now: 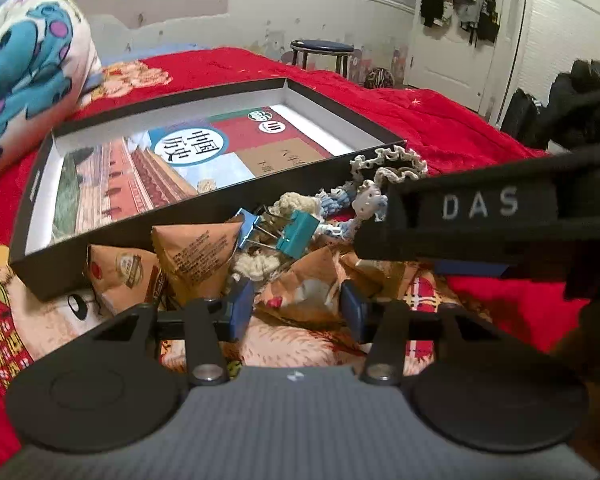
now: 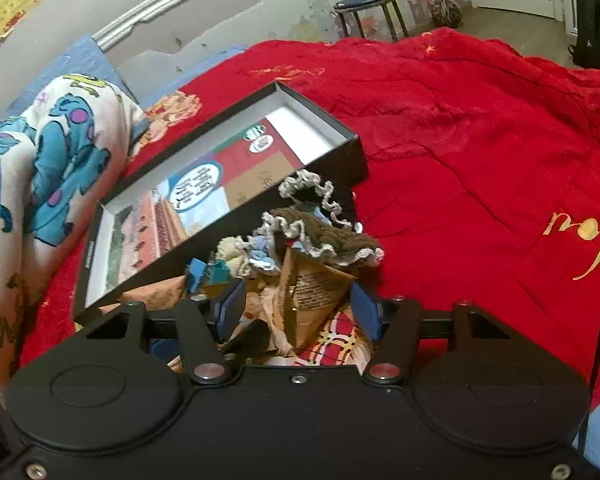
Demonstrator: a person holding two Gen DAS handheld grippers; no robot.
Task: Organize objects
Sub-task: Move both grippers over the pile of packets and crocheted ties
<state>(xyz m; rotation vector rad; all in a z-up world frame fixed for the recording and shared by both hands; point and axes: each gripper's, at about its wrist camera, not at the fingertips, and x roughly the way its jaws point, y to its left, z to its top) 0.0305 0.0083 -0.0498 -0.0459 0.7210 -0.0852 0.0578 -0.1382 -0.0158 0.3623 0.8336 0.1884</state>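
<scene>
A shallow black cardboard box with a white inner wall (image 1: 32,196) lies open on the bed's red blanket (image 1: 440,128), and everything else is placed from it. Flat on the box floor lies a book with a picture cover and a round blue-and-white title badge (image 1: 188,148). Against the box's near long wall sits the heap of small things: tan triangular paper snack packets (image 1: 196,256), two blue metal binder clips (image 1: 292,232) hooked together, and crocheted yarn pieces in white, blue and brown (image 2: 324,232), one frilled piece resting against the box's near right corner. Beyond the box's far left corner is a white pillow printed with blue cartoon figures (image 1: 24,80); well beyond its far wall stands a dark round stool (image 1: 322,50).

The left tool (image 1: 298,306) hangs over the near edge of the heap, its blue pads apart and pressing on nothing. The right tool (image 2: 298,312) stands over the heap's right side with a tan packet (image 2: 312,292) between its parted pads; I cannot tell whether either pad touches it. In the left view the right tool's black body crosses just right of the box.
</scene>
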